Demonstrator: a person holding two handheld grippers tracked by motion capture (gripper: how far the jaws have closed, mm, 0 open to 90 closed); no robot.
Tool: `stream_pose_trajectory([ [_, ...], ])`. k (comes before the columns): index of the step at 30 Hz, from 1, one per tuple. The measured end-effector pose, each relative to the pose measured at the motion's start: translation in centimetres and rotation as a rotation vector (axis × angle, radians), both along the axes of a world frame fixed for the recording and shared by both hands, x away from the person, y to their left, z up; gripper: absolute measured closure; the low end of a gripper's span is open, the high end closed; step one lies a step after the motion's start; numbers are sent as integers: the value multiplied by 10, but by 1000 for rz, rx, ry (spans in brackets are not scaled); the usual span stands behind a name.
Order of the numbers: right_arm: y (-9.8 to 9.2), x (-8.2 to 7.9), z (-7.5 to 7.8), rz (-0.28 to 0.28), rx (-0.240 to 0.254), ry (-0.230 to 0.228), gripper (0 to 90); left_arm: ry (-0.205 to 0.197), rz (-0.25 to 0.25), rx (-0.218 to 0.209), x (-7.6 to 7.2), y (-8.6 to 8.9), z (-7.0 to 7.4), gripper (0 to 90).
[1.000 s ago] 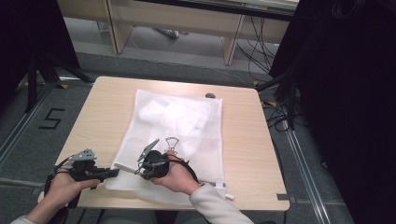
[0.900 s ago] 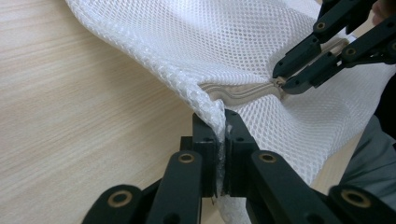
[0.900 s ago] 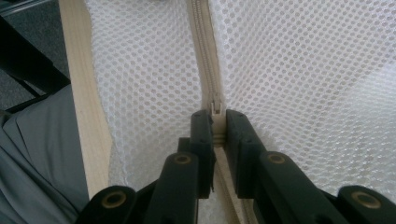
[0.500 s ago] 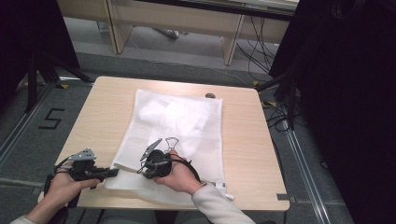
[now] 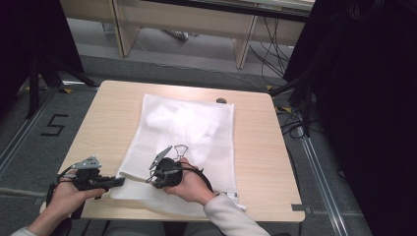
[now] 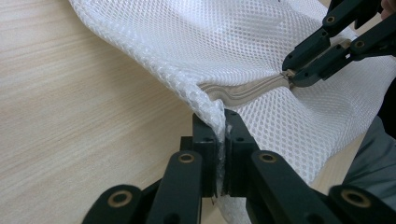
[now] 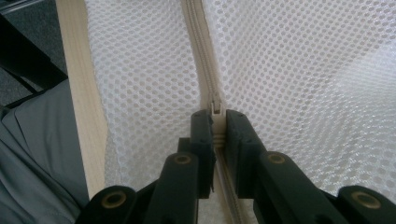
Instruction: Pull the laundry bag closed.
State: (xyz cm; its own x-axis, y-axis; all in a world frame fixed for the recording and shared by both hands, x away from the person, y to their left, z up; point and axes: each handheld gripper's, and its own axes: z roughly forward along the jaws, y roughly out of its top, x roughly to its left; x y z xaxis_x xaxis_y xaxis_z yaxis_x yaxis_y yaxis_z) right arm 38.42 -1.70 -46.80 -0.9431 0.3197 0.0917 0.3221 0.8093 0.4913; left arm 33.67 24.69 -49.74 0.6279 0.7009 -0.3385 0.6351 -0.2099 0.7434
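Note:
A white mesh laundry bag [image 5: 192, 128] lies flat on the wooden table [image 5: 108, 113], with something white inside near its far end. My left gripper [image 5: 120, 181] is at the bag's near left corner, shut on the mesh edge [image 6: 219, 116] beside the end of the beige zipper [image 6: 247, 91]. A short way to its right, my right gripper [image 5: 153, 178] is shut on the zipper pull [image 7: 215, 109]. The closed zipper track [image 7: 198, 46] runs away from its jaws. The right gripper [image 6: 289, 77] also appears at the upper right of the left gripper view, pinching the pull.
A small dark object [image 5: 221, 101] lies at the table's far edge. The near table edge [image 7: 79, 93] runs just beside the bag, with a grey sleeve [image 7: 32, 154] below it. Black stands and cables [image 5: 305, 98] crowd the right side.

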Motion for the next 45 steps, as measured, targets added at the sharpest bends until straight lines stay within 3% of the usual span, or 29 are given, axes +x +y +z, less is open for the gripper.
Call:
stream_pose_trajectory([
  [45, -13, 0, 4, 0, -13, 6, 824, -9, 6, -11, 0, 3, 2, 849],
])
